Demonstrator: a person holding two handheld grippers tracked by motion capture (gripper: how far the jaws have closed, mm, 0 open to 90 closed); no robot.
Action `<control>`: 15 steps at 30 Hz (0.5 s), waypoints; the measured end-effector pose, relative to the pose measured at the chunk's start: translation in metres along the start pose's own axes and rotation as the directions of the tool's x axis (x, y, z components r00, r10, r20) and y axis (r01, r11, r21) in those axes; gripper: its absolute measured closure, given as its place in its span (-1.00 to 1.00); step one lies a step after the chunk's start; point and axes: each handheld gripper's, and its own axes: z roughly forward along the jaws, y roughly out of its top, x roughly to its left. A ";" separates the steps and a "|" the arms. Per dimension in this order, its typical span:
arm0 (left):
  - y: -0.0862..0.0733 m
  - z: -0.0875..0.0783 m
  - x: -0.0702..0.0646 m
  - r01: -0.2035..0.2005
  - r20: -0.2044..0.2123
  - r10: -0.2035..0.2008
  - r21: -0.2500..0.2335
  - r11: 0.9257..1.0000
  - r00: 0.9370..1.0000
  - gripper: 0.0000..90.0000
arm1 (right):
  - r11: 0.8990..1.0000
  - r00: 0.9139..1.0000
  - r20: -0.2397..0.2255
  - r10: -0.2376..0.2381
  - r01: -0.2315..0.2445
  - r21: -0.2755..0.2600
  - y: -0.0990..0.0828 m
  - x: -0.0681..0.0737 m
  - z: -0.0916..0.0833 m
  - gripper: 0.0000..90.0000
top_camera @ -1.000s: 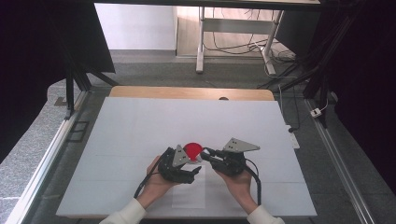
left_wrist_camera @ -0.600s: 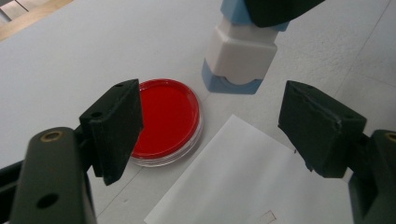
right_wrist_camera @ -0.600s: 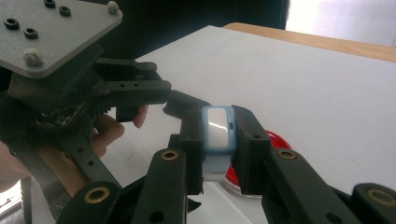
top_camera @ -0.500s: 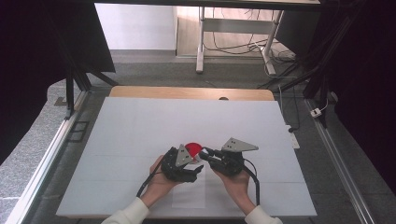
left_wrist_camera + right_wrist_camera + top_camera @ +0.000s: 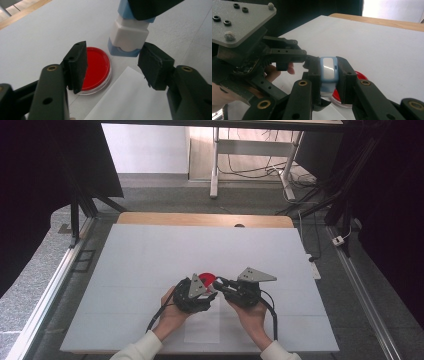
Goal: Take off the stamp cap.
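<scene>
A red round dish (image 5: 206, 279) with a clear rim lies on the white table between my two grippers. My right gripper (image 5: 328, 67) is shut on a small blue and white block (image 5: 328, 69) and holds it just above the red dish (image 5: 359, 75). In the left gripper view the block (image 5: 128, 35) hangs beyond the pads, over the dish (image 5: 96, 67). My left gripper (image 5: 116, 63) has just been closing its jaws. They stand apart, and the pads press on nothing. From above, the left gripper (image 5: 206, 293) and the right gripper (image 5: 220, 283) nearly meet tip to tip.
A white sheet of paper (image 5: 202, 325) lies on the table under the hands, its corner reaching the dish (image 5: 130, 100). The white tabletop (image 5: 150, 250) stretches wide around them, with a wooden strip (image 5: 200, 219) at its far edge. Dark frame rails run along both sides.
Both hands keep their place beside the red dish. The left gripper's jaws look a little narrower than before.
</scene>
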 end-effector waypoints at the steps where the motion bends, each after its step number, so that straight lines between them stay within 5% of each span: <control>1: 0.000 0.000 0.000 0.001 0.002 -0.001 -0.001 1.000 1.000 -0.05 | 1.000 1.000 -0.001 -0.001 0.001 -0.001 0.000 0.000 0.000 0.67; 15: -0.001 0.001 -0.003 -0.025 0.018 0.026 -0.011 1.000 1.000 0.22 | 1.000 1.000 -0.007 0.013 -0.013 -0.002 -0.001 -0.001 0.000 0.67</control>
